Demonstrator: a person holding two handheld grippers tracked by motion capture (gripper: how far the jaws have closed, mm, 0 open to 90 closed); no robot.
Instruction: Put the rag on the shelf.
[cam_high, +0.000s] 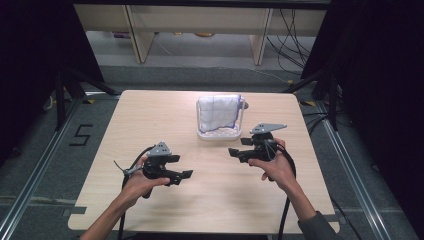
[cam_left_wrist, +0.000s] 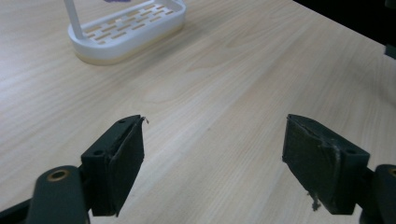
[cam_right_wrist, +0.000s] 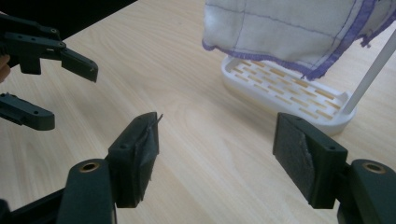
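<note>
Nearest the person, the left claw (cam_high: 186, 174) hangs low over the near left part of the pale wooden tabletop (cam_high: 150, 120), its jaws spread wide with nothing but bare wood between them. In the left gripper view the pads (cam_left_wrist: 126, 158) stand well apart. A little farther and to the right, the right claw (cam_high: 233, 152) is held above the tabletop, also spread and holding nothing; its own view looks past its open jaws toward the rack. Farther still, at the middle of the far half, stands a white slotted rack (cam_high: 218, 134) with a white cloth (cam_high: 218, 113), edged in purple, draped over its rail. The cloth is apart from both claws, nearer the right one.
</note>
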